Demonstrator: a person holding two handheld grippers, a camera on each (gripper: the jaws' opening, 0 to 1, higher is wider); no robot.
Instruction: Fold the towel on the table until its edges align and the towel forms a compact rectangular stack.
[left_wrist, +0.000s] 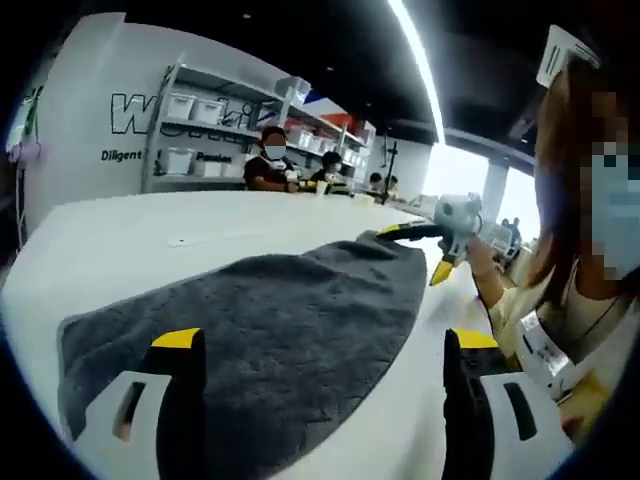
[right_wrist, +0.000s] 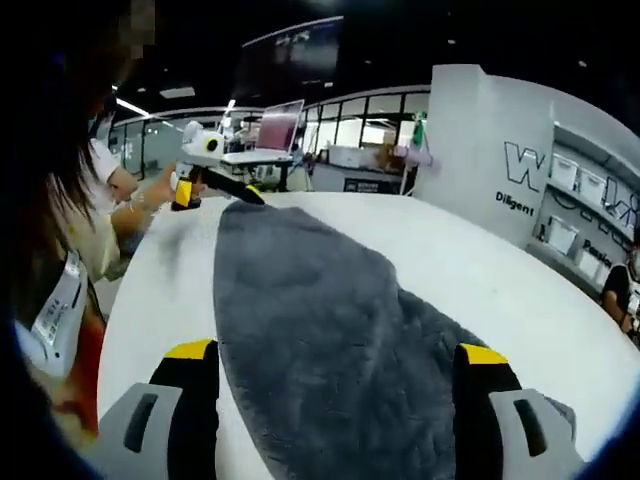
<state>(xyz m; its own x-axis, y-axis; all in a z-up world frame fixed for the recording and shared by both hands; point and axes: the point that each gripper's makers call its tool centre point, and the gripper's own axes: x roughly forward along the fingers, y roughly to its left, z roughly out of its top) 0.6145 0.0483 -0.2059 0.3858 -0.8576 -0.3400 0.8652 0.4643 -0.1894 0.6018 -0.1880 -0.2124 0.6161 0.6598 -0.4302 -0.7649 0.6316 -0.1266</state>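
Note:
A dark grey towel (left_wrist: 290, 320) lies spread flat on the white table (left_wrist: 150, 240). In the left gripper view my left gripper (left_wrist: 325, 345) is open over the towel's near end, with the left jaw above the cloth and the right jaw over bare table. At the towel's far corner the right gripper (left_wrist: 415, 250) hangs open, its yellow tips apart. In the right gripper view the towel (right_wrist: 320, 300) runs away from my open right gripper (right_wrist: 335, 355), and the left gripper (right_wrist: 218, 195) stands open at the far end. Neither holds any cloth.
The person (left_wrist: 580, 290) holding the grippers stands at the table's edge. Shelves with white bins (left_wrist: 205, 135) and seated people (left_wrist: 270, 165) lie beyond the table. A white wall with lettering (right_wrist: 530, 185) and a laptop (right_wrist: 275, 130) stand further off.

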